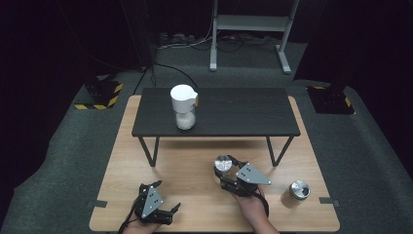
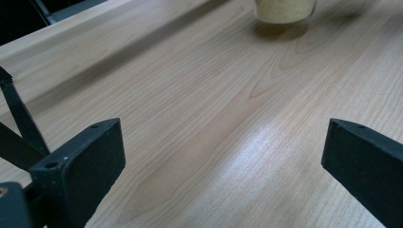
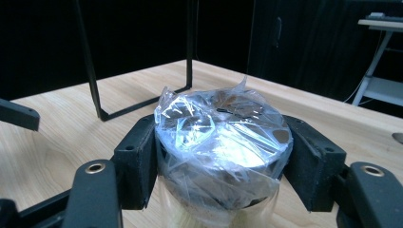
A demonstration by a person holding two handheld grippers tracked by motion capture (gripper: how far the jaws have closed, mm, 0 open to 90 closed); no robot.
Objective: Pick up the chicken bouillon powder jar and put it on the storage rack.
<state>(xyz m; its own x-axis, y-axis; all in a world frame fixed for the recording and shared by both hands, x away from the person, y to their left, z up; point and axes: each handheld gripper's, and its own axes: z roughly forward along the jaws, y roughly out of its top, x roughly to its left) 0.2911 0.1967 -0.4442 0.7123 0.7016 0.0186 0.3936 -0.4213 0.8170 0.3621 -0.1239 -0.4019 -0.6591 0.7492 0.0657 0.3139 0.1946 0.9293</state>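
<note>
Taking the black shelf table point(image 1: 215, 111) as the landmark, the left gripper point(image 1: 160, 197) rests nearest the person, on the wooden table point(image 1: 195, 161) well in front of the shelf's left leg; in the left gripper view its jaws stand spread wide over bare wood with nothing between them, so it is idle. Just beyond it, in front of the shelf and a little right of its middle, the right gripper point(image 1: 225, 171) has its jaws clamped on the foil-capped jar point(image 1: 223, 164); the right gripper view shows both black pads pressed against the crinkled clear wrap and shiny lid point(image 3: 222, 130), with the glass body below holding something pale. I cannot tell from these pictures whether the jar stands on the wood or is lifted just off it. A second, similar jar point(image 1: 295, 192) stands untouched well off toward the front right of the shelf, near the table's edge. Farther back, on top of the shelf near its left part, stands a white-lidded dispenser point(image 1: 184, 106) with pale grains in its clear base. My reading is that the work has barely begun: the grasp on the first jar looks made, but carrying it anywhere, perhaps up onto the shelf beside the dispenser, and then handling the second jar all appear left to do.
</note>
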